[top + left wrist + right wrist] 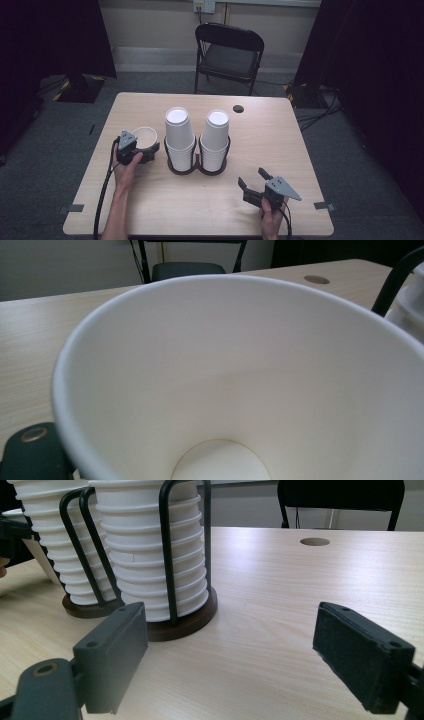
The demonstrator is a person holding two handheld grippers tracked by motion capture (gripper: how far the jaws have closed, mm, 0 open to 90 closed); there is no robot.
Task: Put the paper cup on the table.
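A single white paper cup (pixel 144 135) stands upright, mouth up, left of the cup holder, and my left gripper (pixel 147 145) is shut on it. In the left gripper view the cup's inside (pixel 240 380) is very close, with one dark finger (pixel 30 455) at the bottom left. Two stacks of upside-down white cups (pixel 179 132) (pixel 216 135) sit in a black wire holder with a brown base (pixel 197 170). My right gripper (pixel 252 178) (pixel 235 650) is open and holds nothing, low over the table in front and to the right of the holder. The nearer stack (pixel 155 555) lies ahead of it.
The wooden table (pixel 280 150) has a round cable hole (pixel 238 108) near its far edge. A black folding chair (pixel 230 52) stands behind the table. Bare tabletop lies to the right of the holder and along the near edge.
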